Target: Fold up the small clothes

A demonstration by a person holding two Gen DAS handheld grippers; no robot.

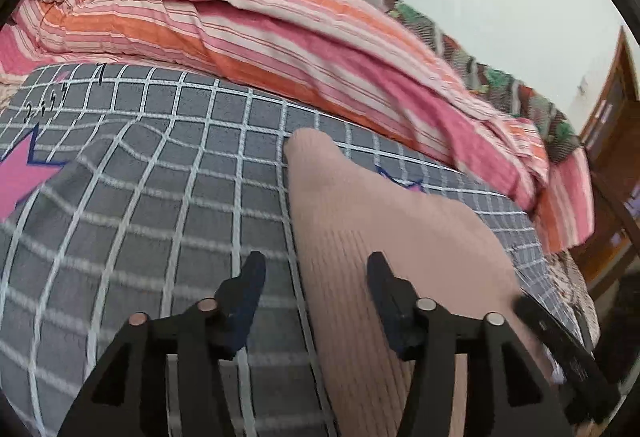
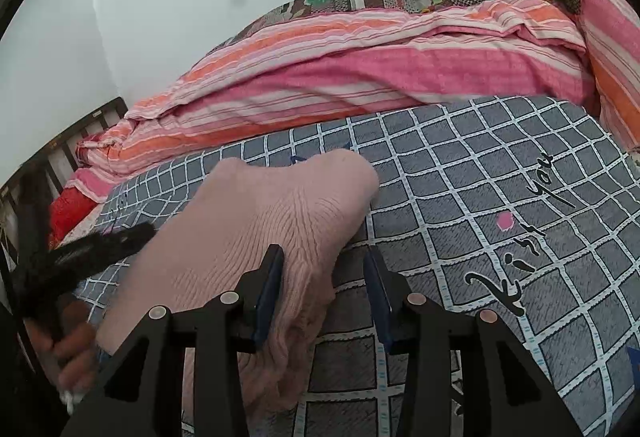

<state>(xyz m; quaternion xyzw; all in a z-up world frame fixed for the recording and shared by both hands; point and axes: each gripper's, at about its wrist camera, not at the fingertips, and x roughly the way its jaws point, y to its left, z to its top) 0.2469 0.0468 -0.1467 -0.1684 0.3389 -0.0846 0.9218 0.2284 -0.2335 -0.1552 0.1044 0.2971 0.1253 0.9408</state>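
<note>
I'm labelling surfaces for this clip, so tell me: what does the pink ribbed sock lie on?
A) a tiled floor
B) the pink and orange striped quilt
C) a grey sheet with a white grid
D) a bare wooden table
C: the pink ribbed sock lies on the grey sheet with a white grid, while the striped quilt is bunched up behind it.

The left gripper [image 1: 316,273], black with dark blue pads, fills the lower middle of its own view, jaws parted and pressing on nothing. The right gripper [image 2: 324,269] sits likewise, jaws apart. At the lower left of the right wrist view a blurred hand [image 2: 66,351] grips the left gripper's black body.
</note>
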